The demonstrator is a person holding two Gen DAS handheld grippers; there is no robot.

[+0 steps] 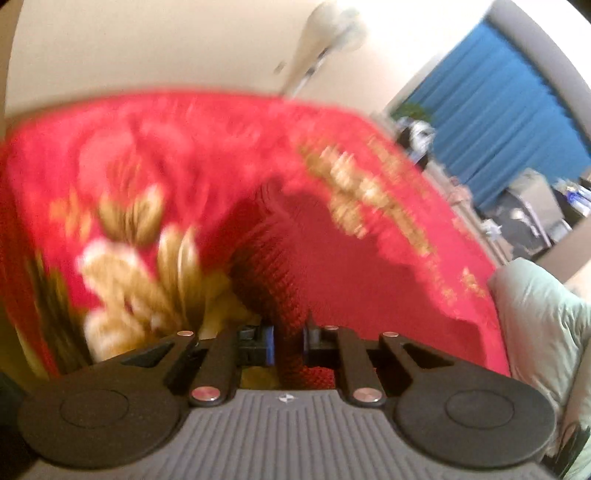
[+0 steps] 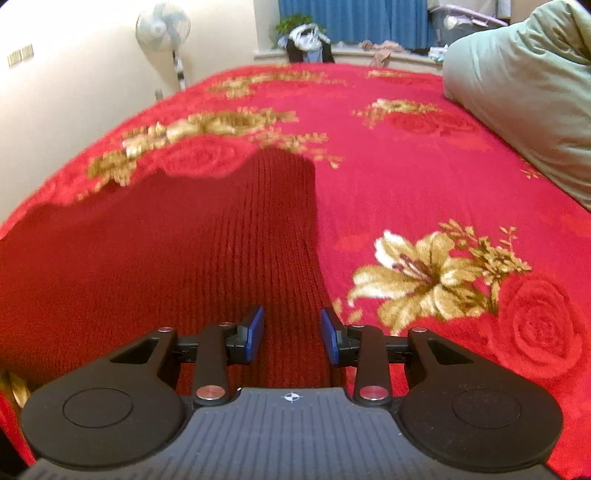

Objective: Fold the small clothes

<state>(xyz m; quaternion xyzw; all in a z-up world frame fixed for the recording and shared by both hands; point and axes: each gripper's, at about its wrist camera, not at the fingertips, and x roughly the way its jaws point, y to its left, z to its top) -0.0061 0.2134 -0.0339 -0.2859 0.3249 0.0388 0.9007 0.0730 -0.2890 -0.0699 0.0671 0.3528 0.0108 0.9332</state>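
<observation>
Your left gripper [image 1: 289, 341] has its jaws pinched together on a bunched strip of the dark red ribbed knit garment [image 1: 273, 258], and that fabric runs straight up out of the blue pads and away over the red floral blanket [image 1: 122, 155] on the bed. That view is pretty motion-blurred, so the far end of the knit is hard to make out, though it looks lifted off the blanket where you're holding it. Your right gripper [image 2: 291, 334] is a different story: the jaws stand apart, one blue pad [image 2: 255, 334] on each side of a narrow ribbed part of the garment [image 2: 266, 236], and neither pad seems to be pressing the cloth. From that side the knit lies flat on the blanket [image 2: 424, 177], with the narrow piece reaching away from the gripper toward the middle of the bed and the wider body spreading off to the left edge of the view. A pale green pillow [image 2: 524, 96] sits at the blanket's far right edge, well apart from the knit, and a standing fan [image 2: 164, 27] is by the wall past the far left corner.
</observation>
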